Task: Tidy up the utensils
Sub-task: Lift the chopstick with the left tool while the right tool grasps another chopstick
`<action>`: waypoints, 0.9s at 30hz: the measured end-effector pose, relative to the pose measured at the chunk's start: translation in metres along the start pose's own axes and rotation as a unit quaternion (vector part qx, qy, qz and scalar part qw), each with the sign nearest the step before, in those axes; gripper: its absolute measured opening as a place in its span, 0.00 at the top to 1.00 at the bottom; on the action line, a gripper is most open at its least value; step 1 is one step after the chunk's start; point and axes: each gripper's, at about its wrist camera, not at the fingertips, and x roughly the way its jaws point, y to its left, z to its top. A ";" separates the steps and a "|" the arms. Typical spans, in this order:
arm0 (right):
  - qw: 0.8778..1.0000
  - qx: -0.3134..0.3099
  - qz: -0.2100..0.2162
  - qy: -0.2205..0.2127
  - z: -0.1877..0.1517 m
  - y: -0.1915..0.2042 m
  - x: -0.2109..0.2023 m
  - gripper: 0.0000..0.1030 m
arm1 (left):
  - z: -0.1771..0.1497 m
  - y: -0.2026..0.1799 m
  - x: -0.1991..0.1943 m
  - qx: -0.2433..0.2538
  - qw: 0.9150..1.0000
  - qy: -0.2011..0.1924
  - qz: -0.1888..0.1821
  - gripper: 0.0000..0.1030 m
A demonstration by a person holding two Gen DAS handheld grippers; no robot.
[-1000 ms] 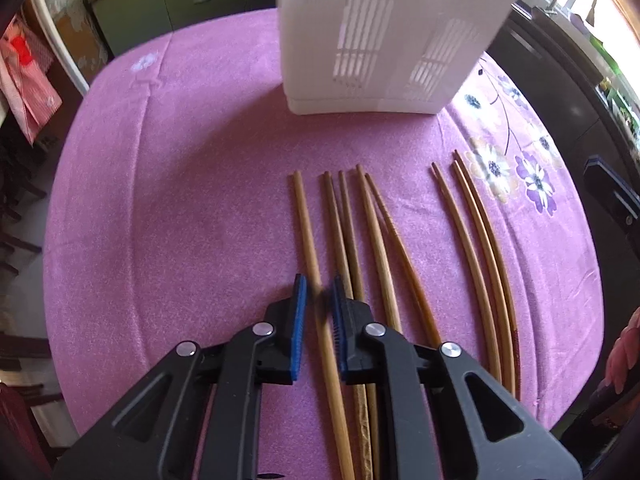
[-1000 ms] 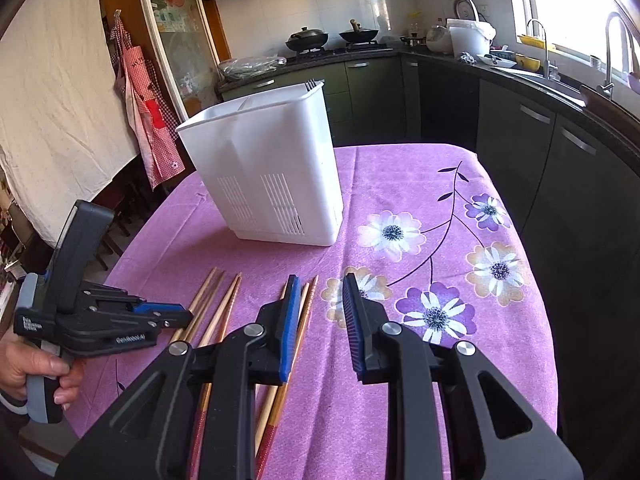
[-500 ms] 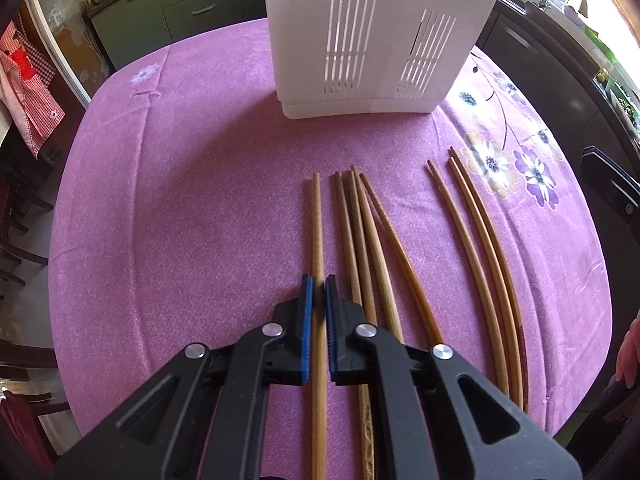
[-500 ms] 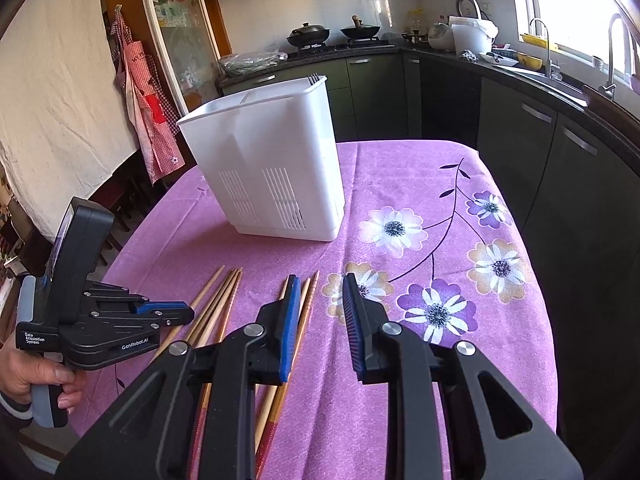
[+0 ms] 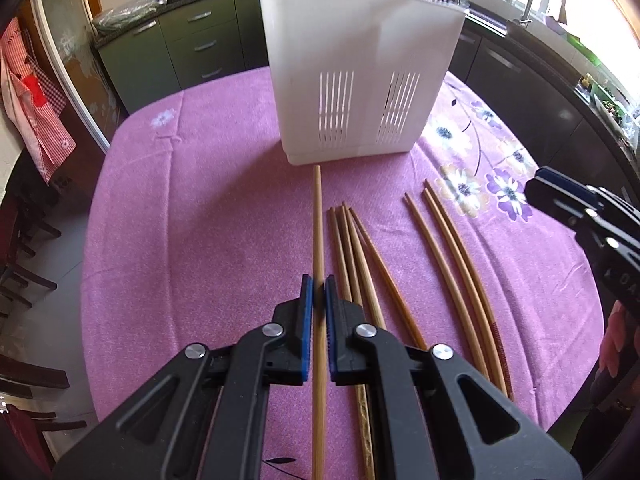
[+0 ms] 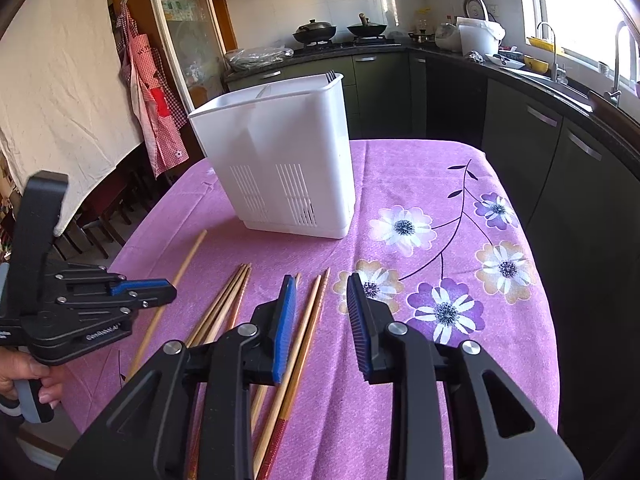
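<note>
My left gripper (image 5: 318, 285) is shut on a light bamboo chopstick (image 5: 318, 224) and holds it off the cloth, its tip pointing at the white slotted utensil holder (image 5: 360, 76). The left gripper (image 6: 160, 286) and its chopstick (image 6: 186, 258) also show in the right wrist view. Several brown chopsticks (image 5: 356, 256) lie side by side on the purple tablecloth, with three more (image 5: 452, 264) to their right. My right gripper (image 6: 320, 304) is open and empty, above the chopsticks (image 6: 310, 316) near the table's front. The holder (image 6: 280, 160) stands upright at mid-table.
The round table wears a purple flowered cloth (image 6: 440, 248). Dark kitchen cabinets (image 6: 540, 140) and a counter with a sink run along the right. Chairs (image 5: 24, 240) and a hanging red checked apron (image 6: 154, 92) are at the left.
My left gripper closed on the leftmost chopstick and lifted it, tilting up so the holder shows in full. The right gripper stayed open and barely moved.
</note>
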 end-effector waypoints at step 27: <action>0.985 0.011 0.007 0.175 0.011 -0.018 0.090 0.85 | -0.031 0.026 -0.111 -0.019 0.984 -0.176 -0.024 0.94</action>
